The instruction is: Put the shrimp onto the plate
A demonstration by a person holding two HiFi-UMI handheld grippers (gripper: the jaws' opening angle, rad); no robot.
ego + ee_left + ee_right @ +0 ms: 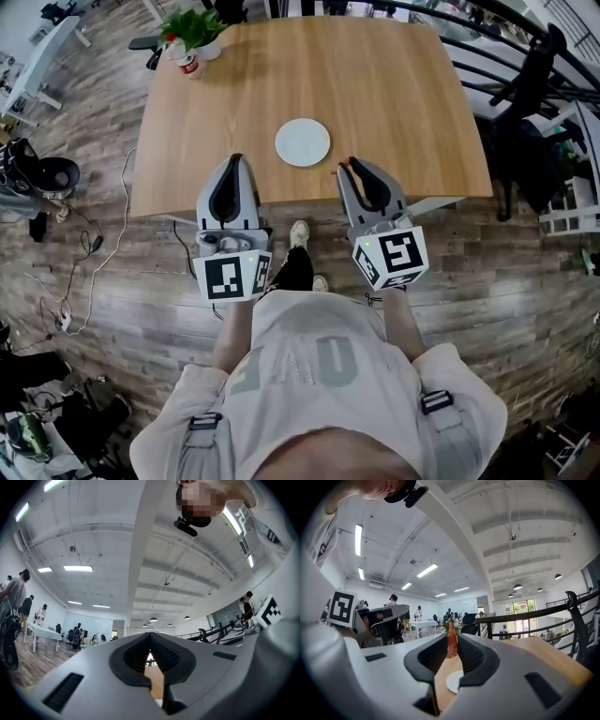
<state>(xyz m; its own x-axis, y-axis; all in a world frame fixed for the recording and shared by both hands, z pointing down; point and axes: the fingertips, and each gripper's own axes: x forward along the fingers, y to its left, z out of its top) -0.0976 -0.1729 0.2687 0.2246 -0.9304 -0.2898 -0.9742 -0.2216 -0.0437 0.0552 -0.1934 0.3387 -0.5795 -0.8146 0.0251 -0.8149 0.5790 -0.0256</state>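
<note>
The right gripper (349,165) pinches the shrimp (452,641); the left gripper (235,159) is closed, empty. Mid-frame, the plate (302,142) has no shrimp yet.

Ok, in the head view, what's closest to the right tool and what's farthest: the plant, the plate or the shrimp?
1. The shrimp, pinched at the tip of the right tool.
2. The plate, on the table just ahead, to its left.
3. The plant, at the far-left table corner.
</note>
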